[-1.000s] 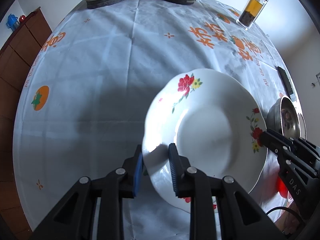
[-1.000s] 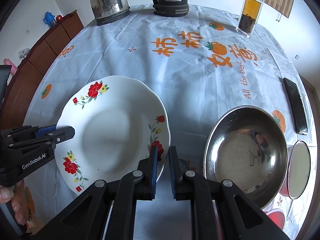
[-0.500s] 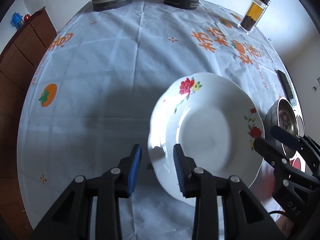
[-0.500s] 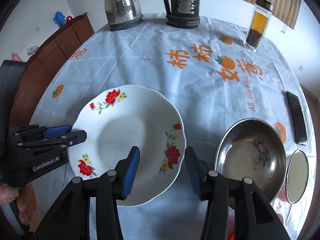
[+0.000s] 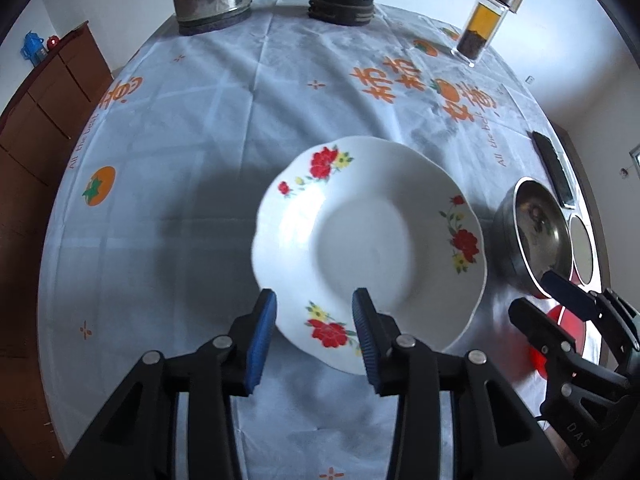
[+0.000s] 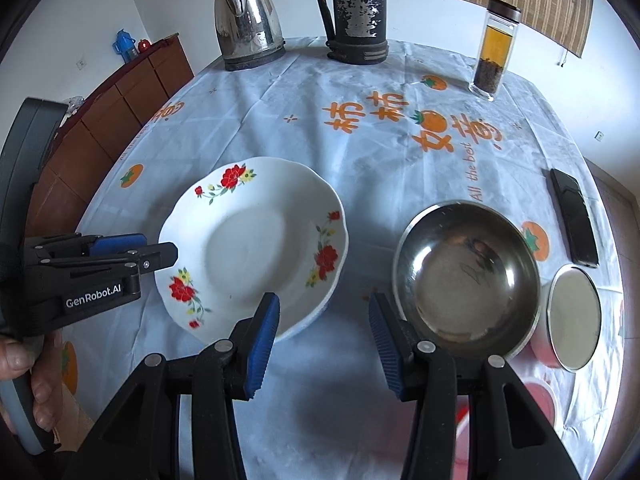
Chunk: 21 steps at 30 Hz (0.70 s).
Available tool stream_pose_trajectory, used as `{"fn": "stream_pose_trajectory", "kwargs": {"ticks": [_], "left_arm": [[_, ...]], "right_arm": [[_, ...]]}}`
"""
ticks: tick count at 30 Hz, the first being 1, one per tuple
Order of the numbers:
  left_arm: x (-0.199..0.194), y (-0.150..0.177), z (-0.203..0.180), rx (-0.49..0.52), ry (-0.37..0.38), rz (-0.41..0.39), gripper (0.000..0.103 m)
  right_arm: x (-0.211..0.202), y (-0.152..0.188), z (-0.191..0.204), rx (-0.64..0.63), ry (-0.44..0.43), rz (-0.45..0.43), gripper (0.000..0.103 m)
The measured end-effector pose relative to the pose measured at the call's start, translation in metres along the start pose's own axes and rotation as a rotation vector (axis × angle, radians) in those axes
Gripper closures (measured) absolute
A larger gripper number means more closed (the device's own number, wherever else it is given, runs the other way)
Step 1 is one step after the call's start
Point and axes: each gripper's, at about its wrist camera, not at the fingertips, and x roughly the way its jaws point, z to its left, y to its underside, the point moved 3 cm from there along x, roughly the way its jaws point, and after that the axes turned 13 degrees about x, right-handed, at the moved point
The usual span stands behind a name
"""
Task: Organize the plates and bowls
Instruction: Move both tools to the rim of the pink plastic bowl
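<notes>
The white plate (image 6: 256, 248) with red flower sprigs lies flat on the tablecloth (image 6: 320, 92), left of the steel bowl (image 6: 466, 272), the two apart. A smaller steel-rimmed container (image 6: 574, 318) sits just right of the bowl.

The left gripper (image 5: 315, 330) has just been opening its jaws; they stand apart above the plate's near rim, pads clear of it. Its body reads "GenRobot.AI" in the right wrist view, and a person's fingers (image 6: 18, 360) wrap its handle.

The right gripper (image 6: 323, 340) has jaws parted, nothing between them but cloth, over the gap between plate and bowl. Its body shows "DAS".

The cloth carries orange Chinese characters, persimmon prints and "All the best".

At the far edge stand a steel kettle (image 6: 248, 22), a worn dark jug (image 6: 356, 16) and a tea bottle (image 6: 494, 54); a black phone (image 6: 574, 218) lies right.
</notes>
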Motion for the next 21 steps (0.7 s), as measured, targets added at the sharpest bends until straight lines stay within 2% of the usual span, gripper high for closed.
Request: {"fn": "stream_pose_trajectory", "kwargs": {"ticks": [13, 21], "left_arm": [[-0.017, -0.005, -0.105, 0.202, 0.105, -0.007, 0.063], [-0.014, -0.003, -0.172, 0.304, 0.230, 0.017, 0.063]], "right_arm": [[-0.059, 0.044, -0.099, 0.146, 0.121, -0.087, 0.054], [-0.073, 0.070, -0.159, 0.255, 0.174, -0.098, 0.057]]}}
